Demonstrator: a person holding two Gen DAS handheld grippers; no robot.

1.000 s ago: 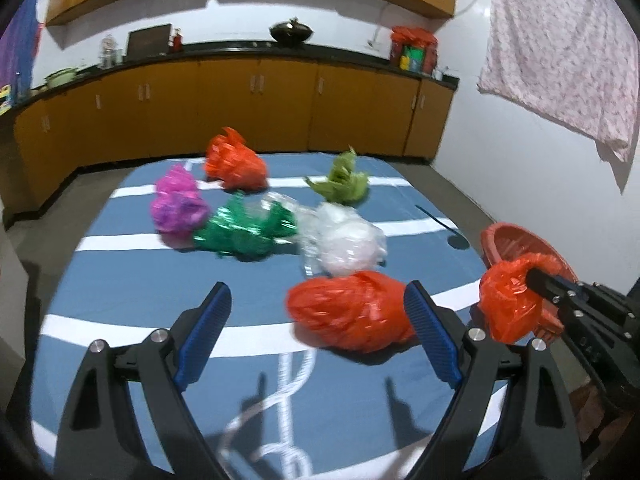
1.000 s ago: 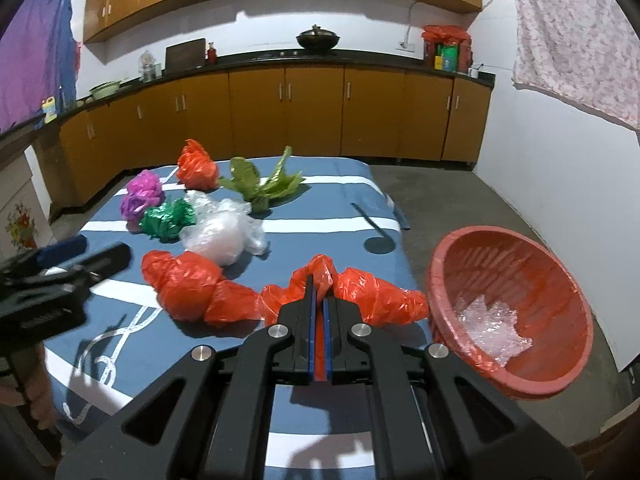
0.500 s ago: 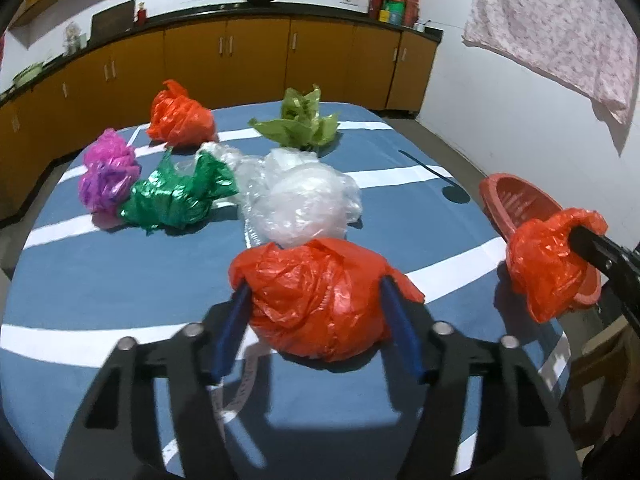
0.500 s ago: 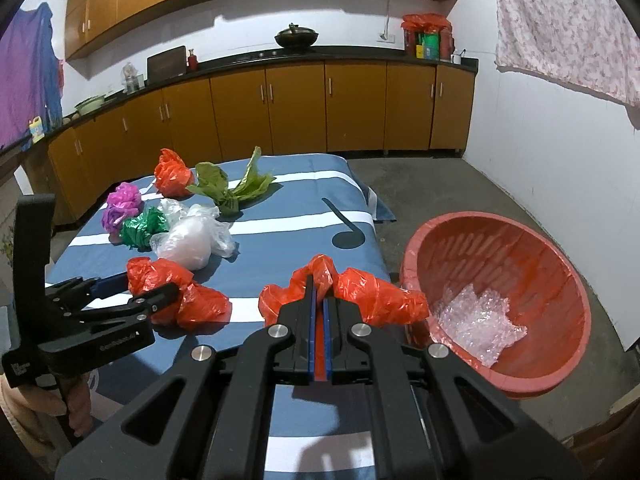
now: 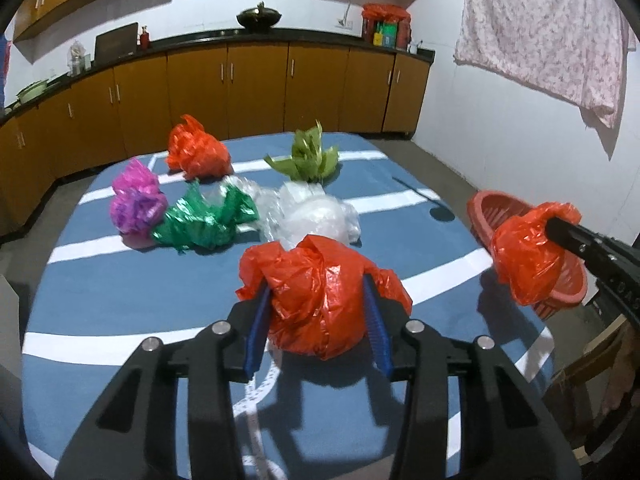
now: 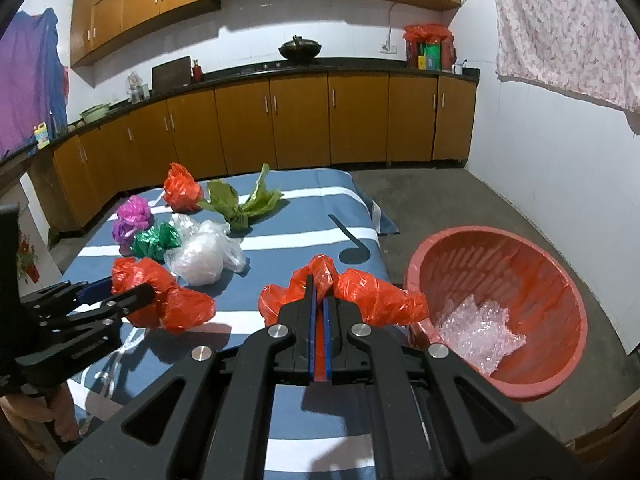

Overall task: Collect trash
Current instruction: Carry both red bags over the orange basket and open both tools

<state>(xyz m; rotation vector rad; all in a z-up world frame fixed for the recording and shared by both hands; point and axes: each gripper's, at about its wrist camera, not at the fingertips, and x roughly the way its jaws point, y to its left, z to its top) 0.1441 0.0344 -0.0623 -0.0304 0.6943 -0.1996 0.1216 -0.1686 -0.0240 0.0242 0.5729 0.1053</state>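
the left gripper [image 5: 316,312] squeezes a crumpled red bag [image 5: 316,300] between its blue pads, near the front edge of the blue striped bed [image 5: 120,280]. the right gripper [image 6: 319,300] is clamped tight on another red bag [image 6: 376,296], at the bed's right edge, just beside the red basket [image 6: 560,280]. more bags lie farther back: clear [image 5: 312,216], green [image 5: 204,224], purple [image 5: 136,200].

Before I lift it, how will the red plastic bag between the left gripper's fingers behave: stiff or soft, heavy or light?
The red plastic bag is crumpled thin film, so probably soft and light. It bulges past the left gripper, so it likely squashes. Loose flaps may droop, as on the bag in the right gripper.
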